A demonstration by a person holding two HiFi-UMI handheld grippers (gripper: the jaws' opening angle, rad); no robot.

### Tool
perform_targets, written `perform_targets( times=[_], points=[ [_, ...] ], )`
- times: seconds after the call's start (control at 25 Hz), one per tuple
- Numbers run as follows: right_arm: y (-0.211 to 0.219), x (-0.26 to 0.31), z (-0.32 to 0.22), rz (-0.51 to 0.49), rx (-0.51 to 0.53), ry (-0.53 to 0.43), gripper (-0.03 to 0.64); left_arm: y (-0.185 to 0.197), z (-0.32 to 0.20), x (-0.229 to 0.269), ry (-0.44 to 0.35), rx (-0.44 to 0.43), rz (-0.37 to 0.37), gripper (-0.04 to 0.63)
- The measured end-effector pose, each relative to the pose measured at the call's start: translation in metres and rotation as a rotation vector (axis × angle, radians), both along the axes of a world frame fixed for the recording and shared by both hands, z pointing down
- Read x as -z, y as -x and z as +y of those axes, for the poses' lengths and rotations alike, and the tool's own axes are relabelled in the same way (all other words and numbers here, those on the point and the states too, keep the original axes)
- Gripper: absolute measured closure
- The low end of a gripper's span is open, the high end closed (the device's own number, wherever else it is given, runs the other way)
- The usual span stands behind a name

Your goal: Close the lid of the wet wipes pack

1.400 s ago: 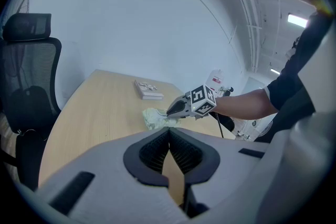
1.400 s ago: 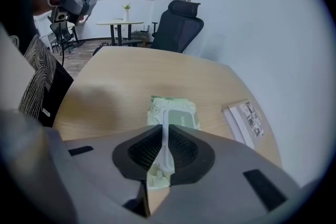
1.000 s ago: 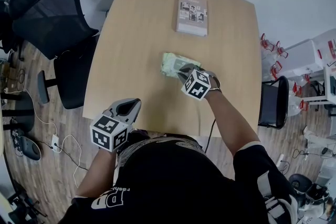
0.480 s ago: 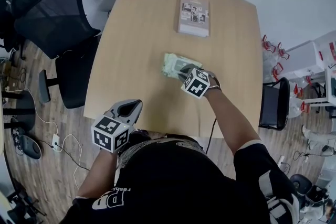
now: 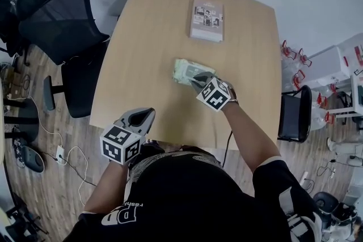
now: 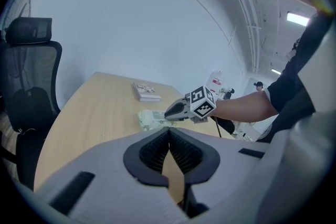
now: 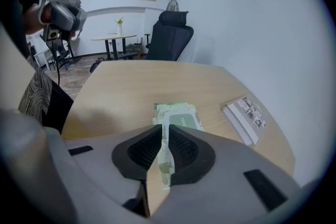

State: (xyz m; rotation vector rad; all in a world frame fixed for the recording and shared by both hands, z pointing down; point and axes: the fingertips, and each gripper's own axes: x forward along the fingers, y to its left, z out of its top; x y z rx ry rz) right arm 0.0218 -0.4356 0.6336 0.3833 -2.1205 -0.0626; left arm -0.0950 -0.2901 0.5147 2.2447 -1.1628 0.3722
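**Just over the pack, right jaws nearly together**

Now the wet wipes pack point(image 5: 186, 70) lies flat near the middle of the wooden table point(image 5: 142, 54), pale green, with its long side running roughly across the head view. Its lid point(image 7: 181, 119), a greyish rounded panel on the top face, looks to be lying down flat against the pack in the right gripper view.

The right gripper point(image 5: 198, 80) hangs over the pack's near right end and points steeply down at it. Its jaws have just been closing and now stand a narrow slit apart. Through that slit the pack's near edge shows beneath, but the pads pinch nothing and the pack rests on the table. Whether the jaw tips touch the wrapper cannot be told from any view.

The left gripper point(image 5: 143, 115) is held well apart from the pack, at the table's near edge on the left side, pointing gently downward across the tabletop. Its jaws are clenched, the tips meeting, with nothing between them; only bare wood shows through the gap lower down.

Farther up the table, well beyond the pack, lies a thin booklet point(image 5: 207, 20) with a printed cover. A black office chair point(image 5: 57, 20) stands off the table's left side.
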Motion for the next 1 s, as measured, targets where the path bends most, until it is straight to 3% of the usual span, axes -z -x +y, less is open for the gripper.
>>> perform_targets(
  times=[0.24, 0.64, 1.0],
  points=[
    [-0.021, 0.056, 0.027, -0.231, -0.13, 0.037, 0.608, -0.029, 0.002, 0.011, -0.031, 0.0, 0.012, 0.577],
    [-0.054, 0.131, 0.119, -0.578, -0.18, 0.117, 0.612, -0.071, 0.025, 0.041, -0.152, 0.063, 0.026, 0.577],
    [-0.081, 0.147, 0.181, -0.673, -0.282, 0.135, 0.612, -0.079, 0.052, 0.06, -0.211, 0.013, 0.038, 0.577]
  ],
)
